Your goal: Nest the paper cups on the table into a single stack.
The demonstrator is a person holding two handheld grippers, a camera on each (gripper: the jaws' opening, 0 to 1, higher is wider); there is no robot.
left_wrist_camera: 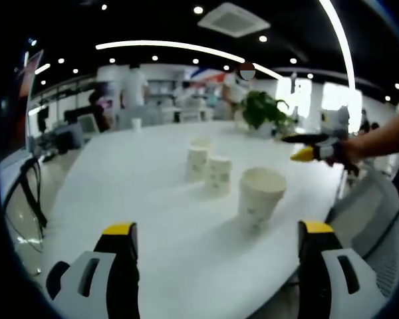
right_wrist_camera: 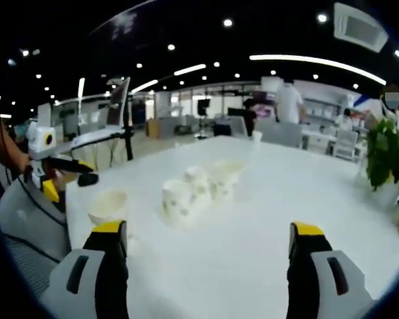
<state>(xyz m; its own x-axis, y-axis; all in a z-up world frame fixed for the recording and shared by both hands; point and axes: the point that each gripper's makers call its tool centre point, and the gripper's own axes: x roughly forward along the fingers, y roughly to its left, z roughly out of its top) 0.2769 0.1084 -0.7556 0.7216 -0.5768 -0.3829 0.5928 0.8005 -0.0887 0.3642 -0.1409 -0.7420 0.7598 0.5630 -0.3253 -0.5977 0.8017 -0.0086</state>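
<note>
Several white paper cups with a faint print stand apart near the middle of the white table point(left_wrist_camera: 139, 199). In the left gripper view the nearest cup point(left_wrist_camera: 261, 193) is upright with its mouth up; two more cups point(left_wrist_camera: 219, 174) point(left_wrist_camera: 197, 163) sit behind it, with another cup point(left_wrist_camera: 201, 143) beyond. My left gripper point(left_wrist_camera: 217, 232) is open, short of the nearest cup, with nothing between its jaws. My right gripper point(left_wrist_camera: 312, 153) comes in from the right, held above the table edge. In the right gripper view the cups point(right_wrist_camera: 108, 206) point(right_wrist_camera: 176, 199) point(right_wrist_camera: 223, 179) lie ahead of the open right gripper point(right_wrist_camera: 208, 232). The left gripper point(right_wrist_camera: 60, 174) is at the left.
A potted plant point(left_wrist_camera: 263, 109) point(right_wrist_camera: 386, 156) stands at the table's far side. A lone small cup point(left_wrist_camera: 136, 123) point(right_wrist_camera: 256, 136) sits at the far edge. A grey mesh chair point(left_wrist_camera: 379, 212) point(right_wrist_camera: 20, 212) is by the near edge. People stand at desks in the background.
</note>
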